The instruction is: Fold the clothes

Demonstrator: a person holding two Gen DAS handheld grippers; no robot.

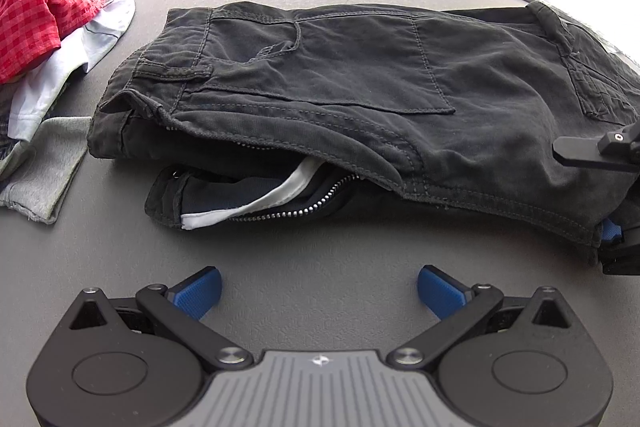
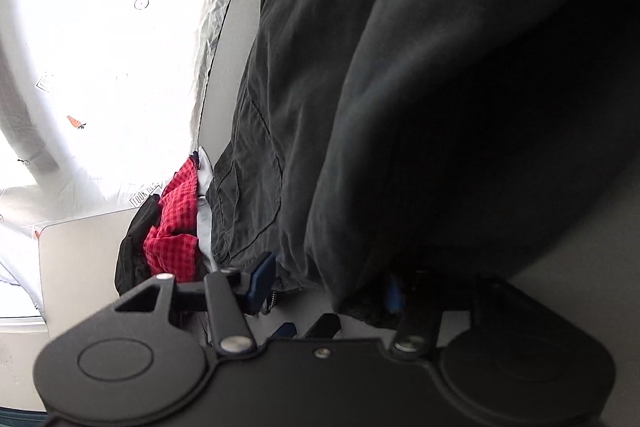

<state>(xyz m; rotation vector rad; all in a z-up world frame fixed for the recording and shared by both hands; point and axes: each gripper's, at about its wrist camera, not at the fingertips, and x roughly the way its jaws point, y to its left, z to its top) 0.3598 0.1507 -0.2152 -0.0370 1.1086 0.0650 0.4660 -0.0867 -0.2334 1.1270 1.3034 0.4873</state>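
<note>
The dark trousers (image 1: 320, 95) lie part-folded across the grey table (image 1: 300, 259), waistband, open zip and white pocket lining facing the left gripper (image 1: 319, 293). That gripper hangs above bare table just short of the cloth, jaws wide apart, nothing between them. The right gripper (image 2: 324, 287) sits at the garment's right end — blue pads either side of a thick fold, though shadow hides whether they press on it, so its grip cannot be told. Judged handling: heavy cotton, limp yet bulky, not slippery, not fragile. Best hold is likely the stitched waistband or hem. A pile of other clothes (image 1: 44, 27) lies well left.
</note>
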